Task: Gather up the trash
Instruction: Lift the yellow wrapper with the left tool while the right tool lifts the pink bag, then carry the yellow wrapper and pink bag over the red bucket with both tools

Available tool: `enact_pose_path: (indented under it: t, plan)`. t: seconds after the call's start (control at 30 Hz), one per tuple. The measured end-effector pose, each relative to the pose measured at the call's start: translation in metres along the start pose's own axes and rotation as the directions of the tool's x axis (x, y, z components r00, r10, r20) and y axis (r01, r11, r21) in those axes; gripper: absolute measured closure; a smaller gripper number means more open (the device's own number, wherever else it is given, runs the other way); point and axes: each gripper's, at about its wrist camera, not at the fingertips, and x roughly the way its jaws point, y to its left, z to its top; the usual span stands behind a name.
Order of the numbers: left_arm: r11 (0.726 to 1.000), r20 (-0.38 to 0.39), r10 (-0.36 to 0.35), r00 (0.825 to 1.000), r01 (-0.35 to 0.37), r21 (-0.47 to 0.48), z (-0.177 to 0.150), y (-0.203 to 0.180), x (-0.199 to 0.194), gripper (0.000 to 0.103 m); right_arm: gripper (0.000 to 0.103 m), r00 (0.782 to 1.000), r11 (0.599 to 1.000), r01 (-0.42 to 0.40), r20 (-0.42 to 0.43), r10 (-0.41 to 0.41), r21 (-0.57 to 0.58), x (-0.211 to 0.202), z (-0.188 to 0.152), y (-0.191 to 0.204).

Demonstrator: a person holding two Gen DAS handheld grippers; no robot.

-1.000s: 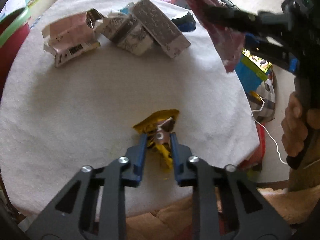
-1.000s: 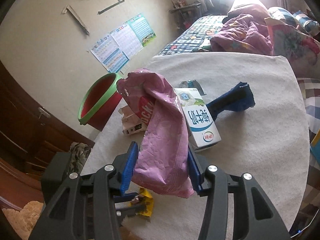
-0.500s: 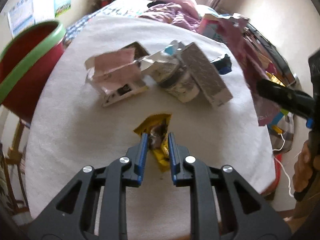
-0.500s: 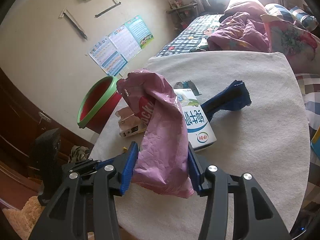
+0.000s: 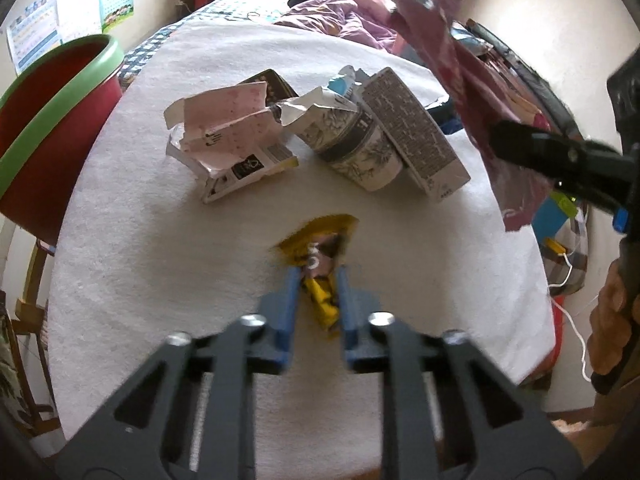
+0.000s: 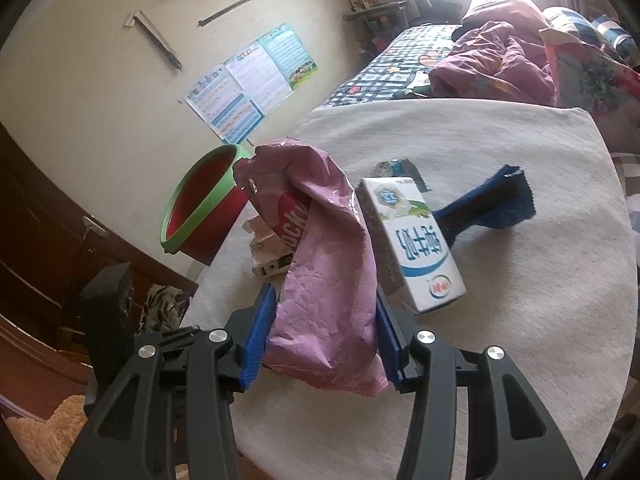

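The left gripper (image 5: 316, 276) is clenched on a yellow candy wrapper (image 5: 320, 248) near the tabletop's (image 5: 160, 280) near edge, with a torn pink carton (image 5: 228, 140), a paper cup (image 5: 356, 148) and a milk carton (image 5: 416, 140) lying farther back. The right gripper (image 6: 326, 320) grasps a crumpled pink snack bag (image 6: 324, 264), held over the tabletop's left side. A dark blue wrapper (image 6: 492, 204) lies behind the milk carton, and a red bucket with a green rim (image 6: 200, 208) stands off the left edge.

Wall posters (image 6: 252, 84), checked bed quilt (image 6: 396, 60), purple blanket (image 6: 496, 60) beyond white-clothed table (image 6: 540, 320).
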Motion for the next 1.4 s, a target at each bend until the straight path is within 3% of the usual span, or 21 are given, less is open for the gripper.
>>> enact_pose_path:
  t: [0.3, 0.63, 1.4]
  plan:
    - [0.998, 0.143, 0.055, 0.988, -0.052, -0.024, 0.014, 0.018, -0.032, 0.088, 0.056, 1.000, 1.000, -0.013, 0.016, 0.013, -0.005, 0.003, 0.006, 0.012]
    - [0.994, 0.234, 0.096, 0.968, -0.079, -0.081, 0.026, 0.042, -0.056, 0.089, 0.056, 1.000, 1.000, -0.017, 0.008, 0.017, -0.016, 0.014, 0.014, 0.023]
    - [0.983, 0.301, 0.147, 0.942, -0.106, -0.149, 0.043, 0.100, -0.078, 0.088, 0.056, 0.999, 0.996, -0.038, 0.011, 0.039, -0.076, 0.054, 0.049, 0.070]
